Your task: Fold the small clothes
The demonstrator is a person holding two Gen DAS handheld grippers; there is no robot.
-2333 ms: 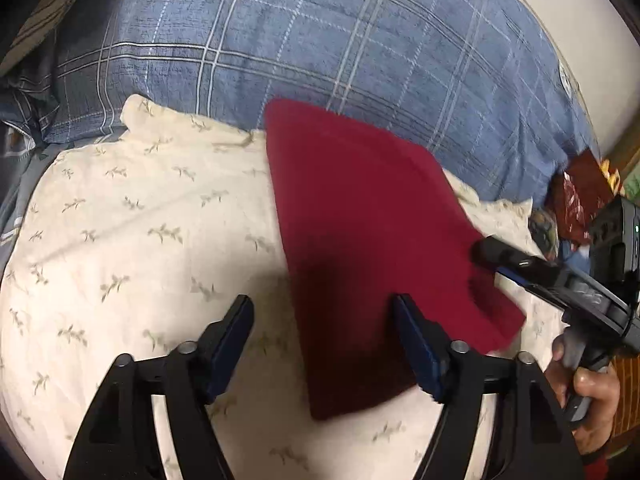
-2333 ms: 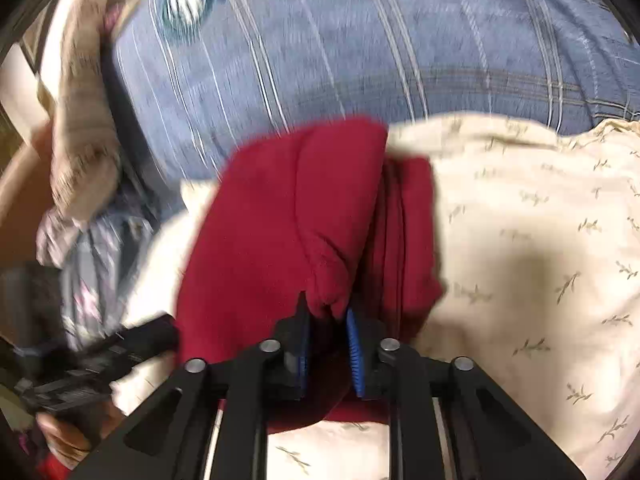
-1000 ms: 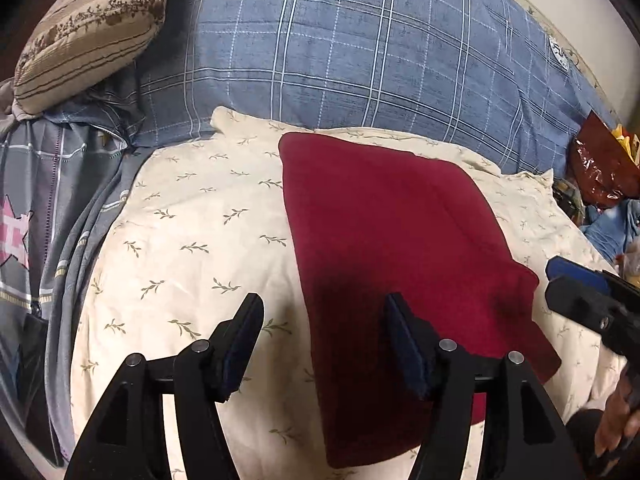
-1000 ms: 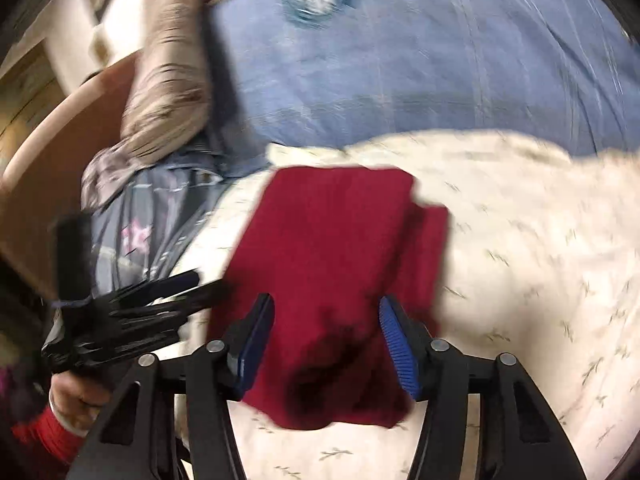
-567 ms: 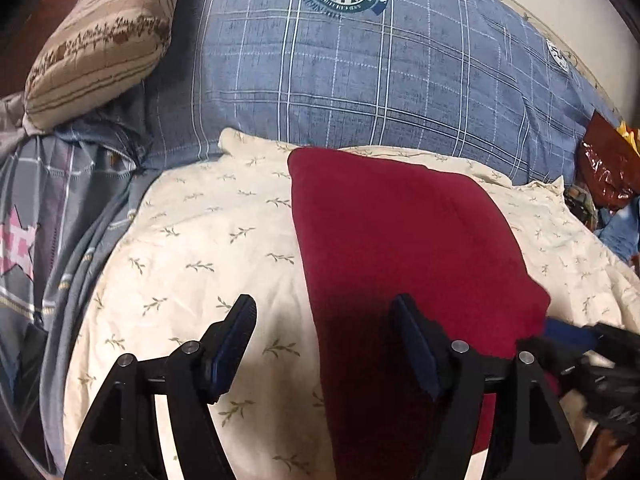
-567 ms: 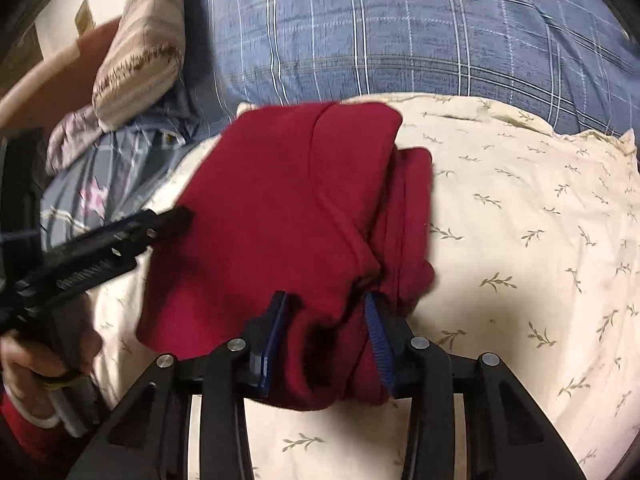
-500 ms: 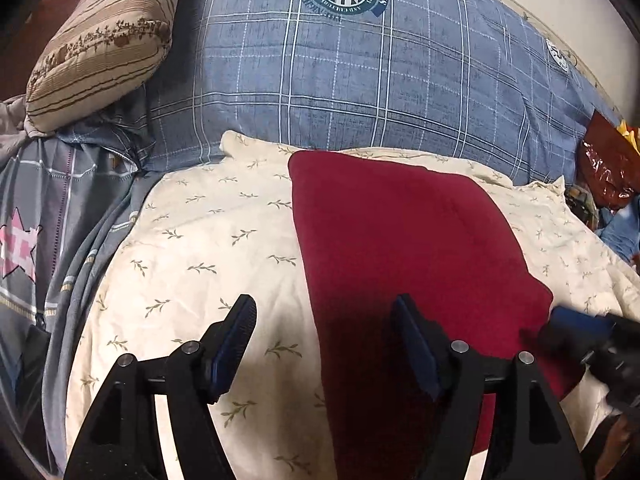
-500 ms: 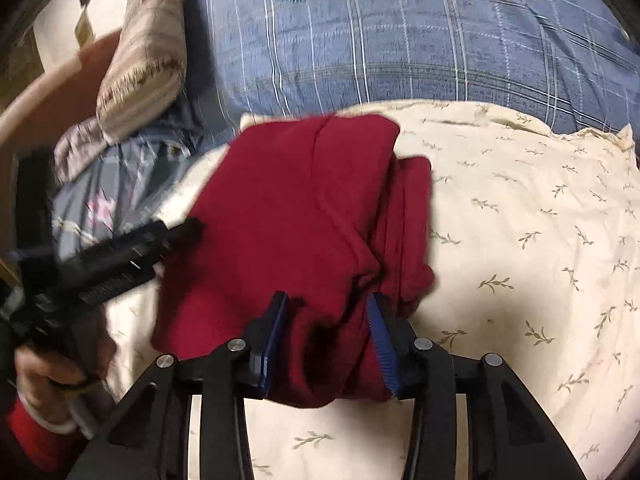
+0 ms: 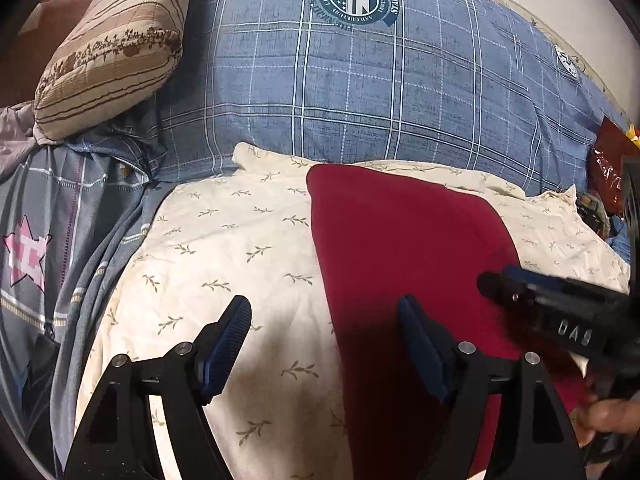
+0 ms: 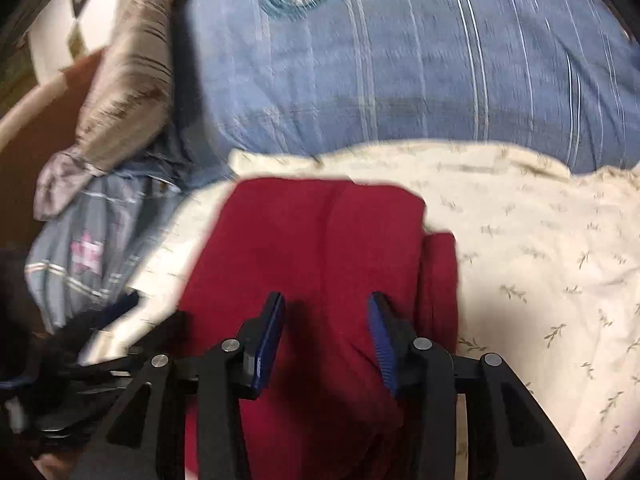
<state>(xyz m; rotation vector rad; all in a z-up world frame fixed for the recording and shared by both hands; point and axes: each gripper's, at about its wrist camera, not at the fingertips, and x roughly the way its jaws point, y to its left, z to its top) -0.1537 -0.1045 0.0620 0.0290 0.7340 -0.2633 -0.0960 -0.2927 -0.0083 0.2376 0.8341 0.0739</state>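
A dark red garment point(image 9: 404, 248) lies folded on a cream leaf-print sheet point(image 9: 224, 248). In the right wrist view it point(image 10: 312, 248) shows a folded layer with a narrower strip along its right side. My left gripper point(image 9: 324, 320) is open and empty, above the garment's left edge. My right gripper point(image 10: 326, 312) is open over the garment's near part; its fingers point(image 10: 268, 332) hold nothing. The right gripper's body point(image 9: 560, 312) reaches in from the right in the left wrist view. The left gripper shows blurred at the lower left of the right wrist view point(image 10: 92, 332).
A large blue plaid pillow point(image 9: 360, 80) lies behind the sheet. A brown striped cushion point(image 9: 108, 48) sits at the back left. A grey cloth with a pink star point(image 9: 36, 248) lies left. A red packet point(image 9: 608, 160) is at the far right.
My right gripper held a fold of the red garment, let it go, closed partly around its near edge, and now stands open and has drawn back. The left gripper stayed open.
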